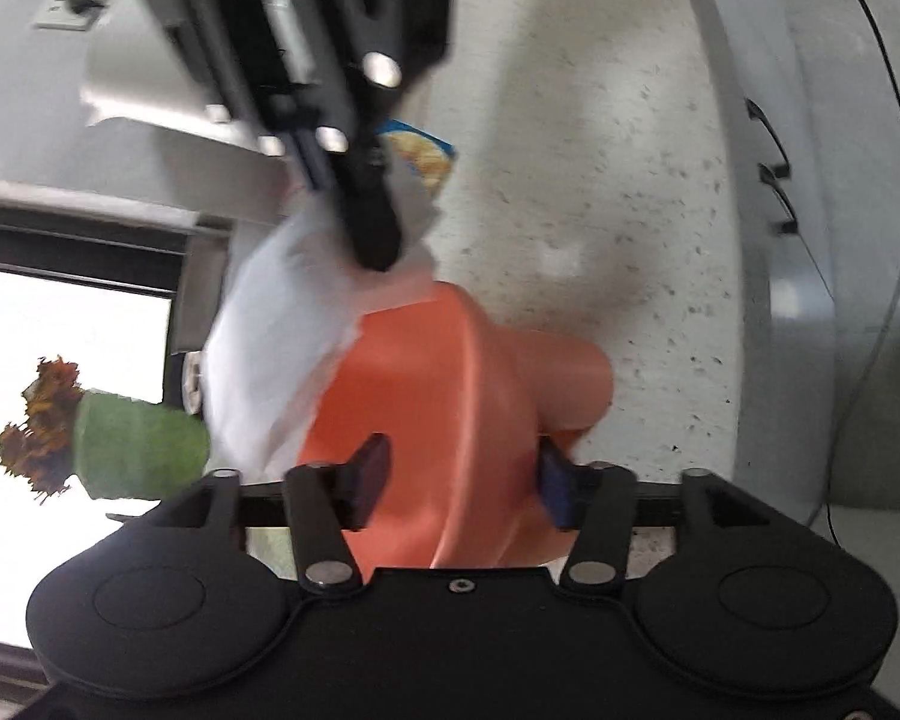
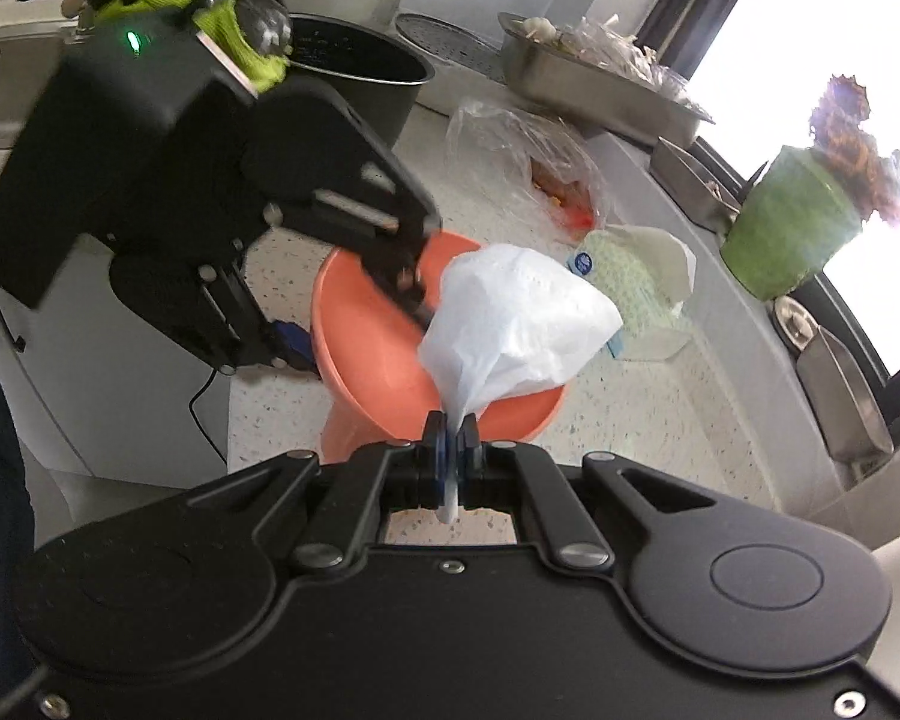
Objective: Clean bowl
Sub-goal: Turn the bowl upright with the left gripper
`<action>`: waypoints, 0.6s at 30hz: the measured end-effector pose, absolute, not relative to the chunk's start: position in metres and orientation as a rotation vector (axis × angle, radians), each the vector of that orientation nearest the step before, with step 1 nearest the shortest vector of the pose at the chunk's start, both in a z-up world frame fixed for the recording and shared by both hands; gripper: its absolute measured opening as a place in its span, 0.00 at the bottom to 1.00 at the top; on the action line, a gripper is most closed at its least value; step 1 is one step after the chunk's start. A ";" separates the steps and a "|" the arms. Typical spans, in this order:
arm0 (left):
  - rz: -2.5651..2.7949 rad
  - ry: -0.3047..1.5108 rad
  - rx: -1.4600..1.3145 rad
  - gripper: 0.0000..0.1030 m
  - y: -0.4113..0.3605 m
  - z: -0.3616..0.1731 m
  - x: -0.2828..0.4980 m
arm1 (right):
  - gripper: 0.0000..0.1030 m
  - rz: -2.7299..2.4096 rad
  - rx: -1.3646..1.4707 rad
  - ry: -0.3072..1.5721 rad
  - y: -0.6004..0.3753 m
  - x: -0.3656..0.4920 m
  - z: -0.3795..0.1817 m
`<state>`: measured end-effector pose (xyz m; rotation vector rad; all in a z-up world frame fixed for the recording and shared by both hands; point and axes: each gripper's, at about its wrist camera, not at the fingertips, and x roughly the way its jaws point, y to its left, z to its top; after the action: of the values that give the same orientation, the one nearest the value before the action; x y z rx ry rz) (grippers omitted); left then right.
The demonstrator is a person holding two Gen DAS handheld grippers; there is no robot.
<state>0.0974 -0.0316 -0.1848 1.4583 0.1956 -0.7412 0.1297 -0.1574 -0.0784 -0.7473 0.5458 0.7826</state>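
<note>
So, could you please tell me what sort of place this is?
Most likely a home kitchen: a speckled counter by a window, a dark cooking pot, steel trays and an orange bowl being wiped.

Orange footed bowl [image 2: 390, 354] tilted on speckled counter; white tissue [image 2: 516, 324] inside.

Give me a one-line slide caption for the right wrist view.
Right gripper pinches a white tissue over the orange bowl on the speckled counter.
</note>
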 end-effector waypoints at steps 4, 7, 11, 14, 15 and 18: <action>-0.700 0.211 1.305 0.72 -0.011 -0.168 0.087 | 0.03 0.778 -0.731 0.542 -0.162 0.131 -0.075; -0.672 0.293 1.011 0.74 0.018 -0.140 0.085 | 0.03 0.787 -0.739 0.545 -0.163 0.131 -0.077; -0.628 0.397 0.818 0.74 0.019 -0.128 0.083 | 0.03 0.801 -0.747 0.546 -0.158 0.133 -0.079; -0.627 0.448 0.733 0.74 0.002 -0.126 0.087 | 0.03 0.813 -0.754 0.544 -0.155 0.135 -0.078; -0.624 0.455 0.709 0.74 -0.001 -0.127 0.090 | 0.03 0.816 -0.762 0.541 -0.153 0.135 -0.077; -0.606 0.486 0.667 0.74 -0.007 -0.141 0.097 | 0.03 0.817 -0.777 0.534 -0.152 0.136 -0.073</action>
<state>0.0973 -0.0069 -0.1407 0.6673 0.4856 -0.6060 0.1357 -0.1520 -0.0727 -0.7772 0.5341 0.8166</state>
